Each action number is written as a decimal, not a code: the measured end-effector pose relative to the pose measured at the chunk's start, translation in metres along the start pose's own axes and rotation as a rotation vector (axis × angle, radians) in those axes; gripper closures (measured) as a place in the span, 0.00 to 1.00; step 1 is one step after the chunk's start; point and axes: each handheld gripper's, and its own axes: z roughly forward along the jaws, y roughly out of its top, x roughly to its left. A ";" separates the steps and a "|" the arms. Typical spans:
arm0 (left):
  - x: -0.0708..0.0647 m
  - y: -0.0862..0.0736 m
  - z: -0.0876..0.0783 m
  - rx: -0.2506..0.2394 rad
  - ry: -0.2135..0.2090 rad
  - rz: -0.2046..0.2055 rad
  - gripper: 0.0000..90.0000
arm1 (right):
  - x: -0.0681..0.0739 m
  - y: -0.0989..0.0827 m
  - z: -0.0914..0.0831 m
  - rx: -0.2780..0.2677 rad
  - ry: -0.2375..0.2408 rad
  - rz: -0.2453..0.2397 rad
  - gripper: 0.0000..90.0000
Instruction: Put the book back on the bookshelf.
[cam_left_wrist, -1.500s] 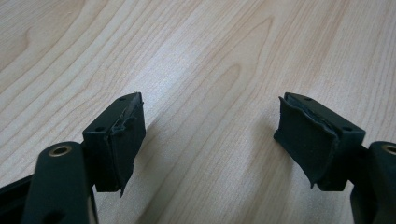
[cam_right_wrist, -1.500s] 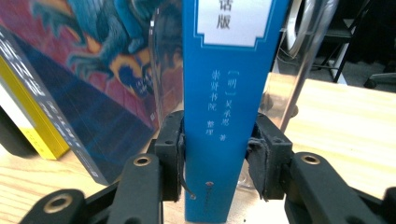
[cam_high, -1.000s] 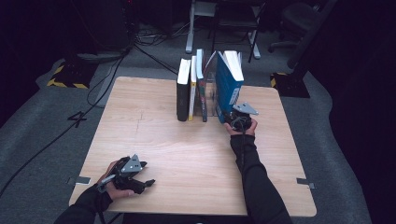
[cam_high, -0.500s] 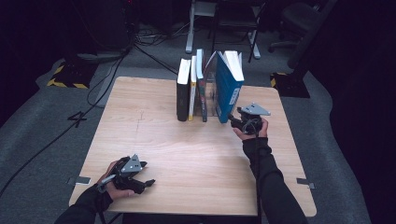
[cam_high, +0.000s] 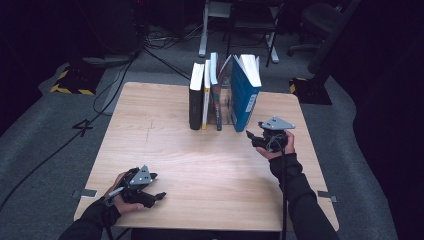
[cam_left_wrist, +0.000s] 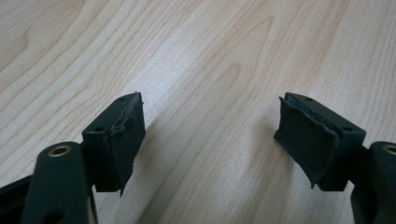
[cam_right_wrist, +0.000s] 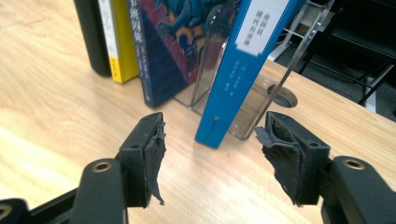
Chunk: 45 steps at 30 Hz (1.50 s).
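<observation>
Jaws of the right gripper (cam_right_wrist: 208, 158) have just been opening, empty, just short of the blue book (cam_right_wrist: 243, 70), which leans on a clear bookend (cam_right_wrist: 280, 74). Well apart from that book, left gripper (cam_left_wrist: 208, 140) gapes over bare table (cam_left_wrist: 210, 56).

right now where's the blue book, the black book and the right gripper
blue book (cam_right_wrist: 232, 88), right gripper view, on its spine
black book (cam_high: 196, 102), high view, on its cover
right gripper (cam_right_wrist: 210, 154), right gripper view, midway between its fingertips
</observation>
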 end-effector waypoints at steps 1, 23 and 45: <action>0.000 0.000 0.000 0.000 0.000 0.000 0.26 | 0.000 -0.001 -0.002 0.000 0.007 0.000 0.43; 0.000 0.000 0.000 0.000 0.000 0.000 0.26 | 0.006 -0.027 -0.038 0.070 0.049 -0.079 0.41; 0.000 0.000 0.000 0.001 0.001 -0.001 0.26 | 0.005 -0.067 -0.072 0.112 0.112 -0.117 0.35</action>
